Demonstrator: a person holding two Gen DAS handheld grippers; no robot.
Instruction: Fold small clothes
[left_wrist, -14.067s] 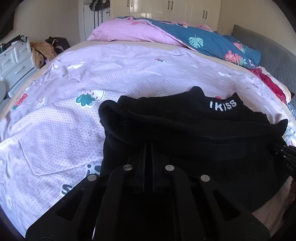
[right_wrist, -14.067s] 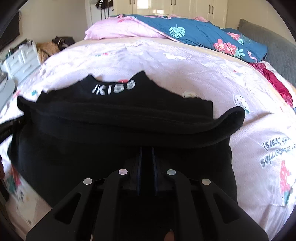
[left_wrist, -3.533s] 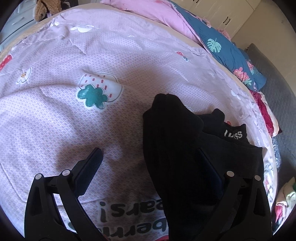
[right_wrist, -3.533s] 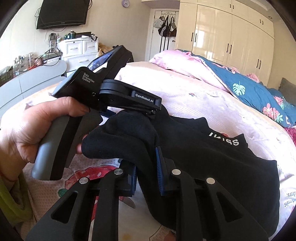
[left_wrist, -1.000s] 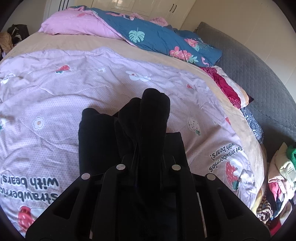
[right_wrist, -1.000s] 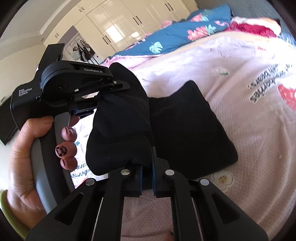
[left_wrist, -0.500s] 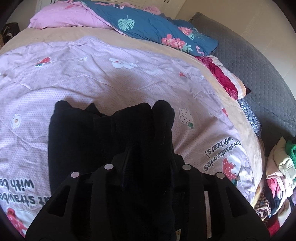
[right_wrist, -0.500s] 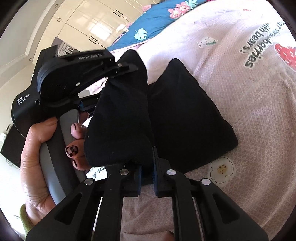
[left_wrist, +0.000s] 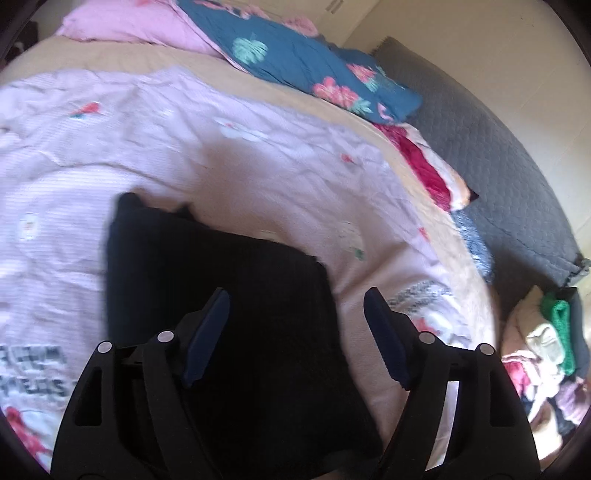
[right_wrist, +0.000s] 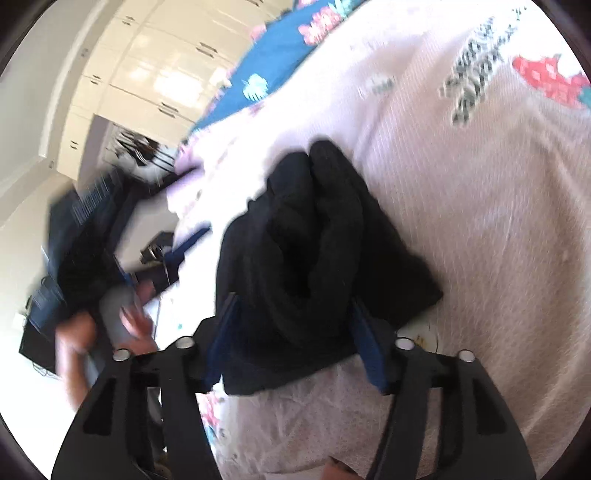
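A black garment (left_wrist: 221, 295) lies folded into a compact bundle on the pink printed bedspread (left_wrist: 258, 166). My left gripper (left_wrist: 297, 314) is open just above its near end, with nothing between the fingers. In the right wrist view the same black garment (right_wrist: 314, 240) lies bunched in thick folds. My right gripper (right_wrist: 291, 321) is open, its blue pads standing on either side of the bundle's near end. The left gripper and the hand holding it (right_wrist: 99, 295) show blurred at the left of that view.
A blue floral duvet (left_wrist: 303, 66) and a pink pillow (left_wrist: 129, 26) lie at the head of the bed. A grey quilted headboard (left_wrist: 498, 166) runs along the right. A pile of clothes (left_wrist: 543, 343) sits beyond the bed's right edge. White wardrobes (right_wrist: 155, 74) stand behind.
Both grippers have opened and let go of the black garment, which now lies on the bedspread. The left gripper has pulled back from it.
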